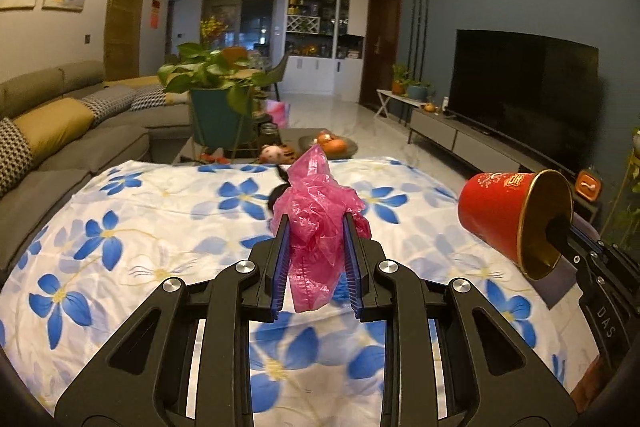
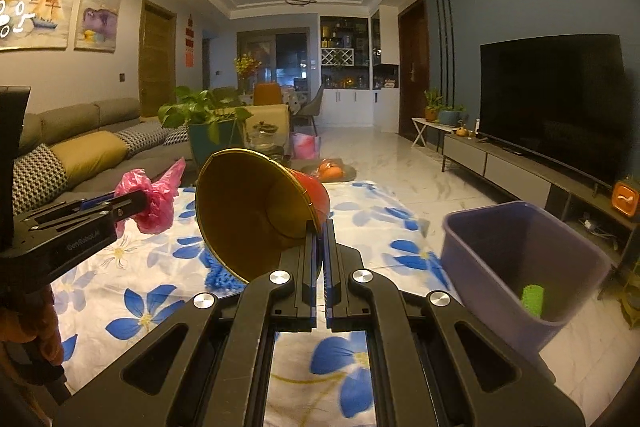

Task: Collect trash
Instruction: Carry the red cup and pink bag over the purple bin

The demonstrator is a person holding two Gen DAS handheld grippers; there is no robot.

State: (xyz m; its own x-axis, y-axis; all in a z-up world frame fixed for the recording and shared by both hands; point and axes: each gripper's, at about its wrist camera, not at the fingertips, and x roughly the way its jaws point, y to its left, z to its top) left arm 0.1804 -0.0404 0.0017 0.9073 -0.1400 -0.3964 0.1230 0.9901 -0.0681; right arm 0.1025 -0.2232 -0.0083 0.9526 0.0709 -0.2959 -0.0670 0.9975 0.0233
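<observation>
A crumpled pink plastic bag (image 1: 308,183) is pinched between the blue pads of my left gripper (image 1: 318,221), above the cloth with blue flowers (image 1: 160,211). At the right edge, my right gripper (image 1: 560,229) holds a red paper cup (image 1: 496,207) by its rim. In the right wrist view the right gripper (image 2: 320,227) is shut on the wall of that cup (image 2: 248,211), which lies tilted with its gold inside facing me. The left gripper (image 2: 138,205) with the pink bag (image 2: 160,207) is to the left. A purple bin (image 2: 480,287) stands low at the right, with a green item (image 2: 533,301) inside.
A blue knobbly item (image 2: 218,277) lies on the cloth under the cup. Beyond the table are a grey sofa (image 1: 60,131), a plant in a teal pot (image 1: 216,115), a tray with fruit (image 1: 332,145) and a television (image 1: 524,91) on a low cabinet.
</observation>
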